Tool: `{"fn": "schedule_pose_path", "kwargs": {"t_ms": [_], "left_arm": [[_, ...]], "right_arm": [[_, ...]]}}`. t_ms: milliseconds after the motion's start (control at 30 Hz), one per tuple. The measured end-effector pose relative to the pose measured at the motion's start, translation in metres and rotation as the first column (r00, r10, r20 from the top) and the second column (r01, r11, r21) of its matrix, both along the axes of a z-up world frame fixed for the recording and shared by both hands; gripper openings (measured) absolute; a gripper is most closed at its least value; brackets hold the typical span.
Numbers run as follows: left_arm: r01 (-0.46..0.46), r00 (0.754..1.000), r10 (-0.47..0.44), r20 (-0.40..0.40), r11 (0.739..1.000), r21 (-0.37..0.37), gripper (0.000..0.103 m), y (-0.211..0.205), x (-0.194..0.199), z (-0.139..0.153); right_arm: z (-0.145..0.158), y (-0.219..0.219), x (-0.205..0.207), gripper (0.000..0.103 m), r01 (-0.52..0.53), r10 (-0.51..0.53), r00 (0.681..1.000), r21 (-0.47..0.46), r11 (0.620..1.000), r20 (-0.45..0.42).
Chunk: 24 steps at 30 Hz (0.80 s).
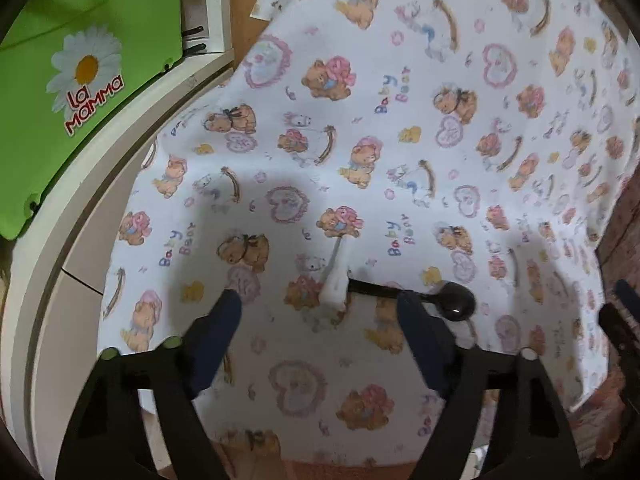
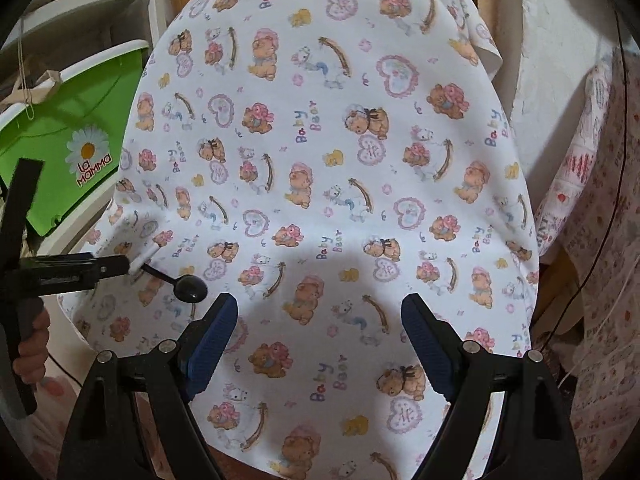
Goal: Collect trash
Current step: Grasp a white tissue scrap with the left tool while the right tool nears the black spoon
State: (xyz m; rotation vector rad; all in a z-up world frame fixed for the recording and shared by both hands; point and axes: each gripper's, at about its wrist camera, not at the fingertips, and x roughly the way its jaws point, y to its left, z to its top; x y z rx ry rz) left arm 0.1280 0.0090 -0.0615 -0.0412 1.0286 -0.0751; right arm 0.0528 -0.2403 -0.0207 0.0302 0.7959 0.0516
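Observation:
A black plastic spoon [image 1: 452,302] lies on the teddy-bear tablecloth [image 1: 360,120], its bowl to the right. A small white wrapper [image 1: 334,286] lies across its handle. My left gripper [image 1: 320,312] is open just above the cloth, its fingers on either side of the wrapper and the spoon handle. In the right wrist view the spoon [image 2: 192,288] and the wrapper [image 2: 142,262] show at the left, by the left gripper's tip [image 2: 108,266]. My right gripper [image 2: 318,320] is open and empty over bare cloth [image 2: 340,140], to the right of the spoon.
A green bin with a daisy "La Mamma" label [image 1: 80,72] sits in a white shelf unit [image 1: 52,264] left of the table. It also shows in the right wrist view [image 2: 76,148]. Printed fabric [image 2: 600,240] hangs at the right. The cloth drops off at the table edges.

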Motion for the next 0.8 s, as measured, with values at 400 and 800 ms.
{"fn": "schedule_pose_path", "kwargs": {"t_ms": [400, 800], "left_arm": [[0.014, 0.995, -0.025, -0.098, 0.994, -0.109, 0.015, 0.0, 0.019, -0.013], [0.03, 0.999, -0.029, 0.013, 0.996, -0.081, 0.014, -0.005, -0.018, 0.031]], "right_arm": [[-0.003, -0.001, 0.002, 0.085, -0.017, 0.019, 0.999, 0.055, 0.998, -0.031], [-0.006, 0.017, 0.003, 0.085, -0.065, 0.066, 0.997, 0.036, 0.997, -0.035]]}}
